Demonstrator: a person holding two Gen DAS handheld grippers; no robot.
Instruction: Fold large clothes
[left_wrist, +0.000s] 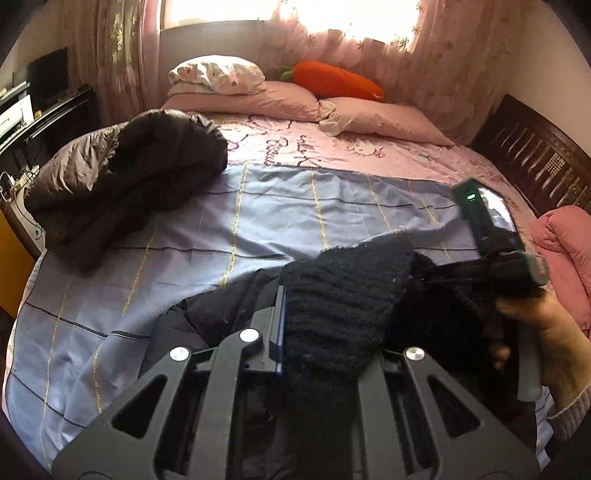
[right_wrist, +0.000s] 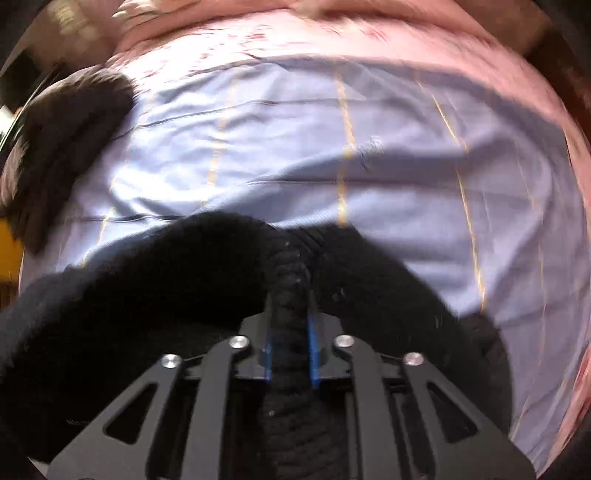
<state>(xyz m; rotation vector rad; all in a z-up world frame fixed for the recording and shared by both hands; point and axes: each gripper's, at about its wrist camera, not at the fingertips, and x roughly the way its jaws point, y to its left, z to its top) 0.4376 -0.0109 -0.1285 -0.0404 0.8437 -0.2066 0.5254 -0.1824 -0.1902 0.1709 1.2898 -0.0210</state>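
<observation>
Black knit sweater (right_wrist: 207, 266) bunched in my right gripper (right_wrist: 290, 314); my left gripper (left_wrist: 317, 314) pinched it too. Thick folds could have slipped loose onto the bed (left_wrist: 295, 199).

**Knit garment at the near edge of the bed, both grippers on it**

A black knitted garment (left_wrist: 332, 295) lies on the blue checked sheet (left_wrist: 221, 229), the landmark here, at its near edge. The left gripper (left_wrist: 295, 325) and right gripper (right_wrist: 290, 317) each clamp a fold of the knit. A dark padded jacket (left_wrist: 122, 173) sits bundled on the sheet's left side. Behind the sheet spreads a pink printed bedcover (left_wrist: 332, 144), with pink pillows (left_wrist: 280, 99) farther back and an orange carrot-shaped cushion (left_wrist: 332, 79) on them. To the sheet's right, a pink quilted bundle (left_wrist: 565, 251).
</observation>
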